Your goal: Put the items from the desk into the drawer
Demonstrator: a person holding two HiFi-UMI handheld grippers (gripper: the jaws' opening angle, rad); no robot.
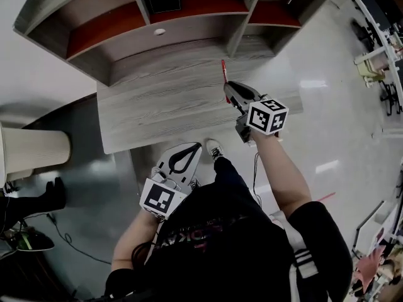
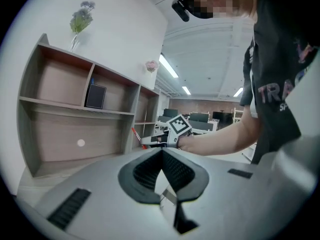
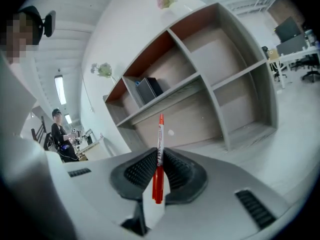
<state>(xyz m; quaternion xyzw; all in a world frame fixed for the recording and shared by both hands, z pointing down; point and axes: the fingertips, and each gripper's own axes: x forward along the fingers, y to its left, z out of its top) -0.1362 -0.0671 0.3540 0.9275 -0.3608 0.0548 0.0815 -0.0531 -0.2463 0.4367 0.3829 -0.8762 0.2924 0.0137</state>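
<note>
Jaws of my right gripper (image 3: 159, 154) clamp a red marker pen (image 3: 160, 130) upright over the desk (image 1: 157, 106); my left gripper (image 2: 161, 155) jaws closed, empty.

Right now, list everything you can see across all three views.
desk: 1, grey wood grain, centre of the head view
shelf unit: 1, grey with red-brown inner panels, at the desk's far side
black box: 1, black, upright in an upper shelf compartment
flower sprigs: 2, one purplish, one pink, on top of the shelf unit
beige cylinder: 1, beige, left of the desk in the head view
red pen: 1, red, between the right gripper's fingers
left gripper: 1, white, fingers shut with nothing between them
right gripper: 1, white, fingers shut on the red pen, over the desk
shoe: 1, white, by the desk's front edge
</note>
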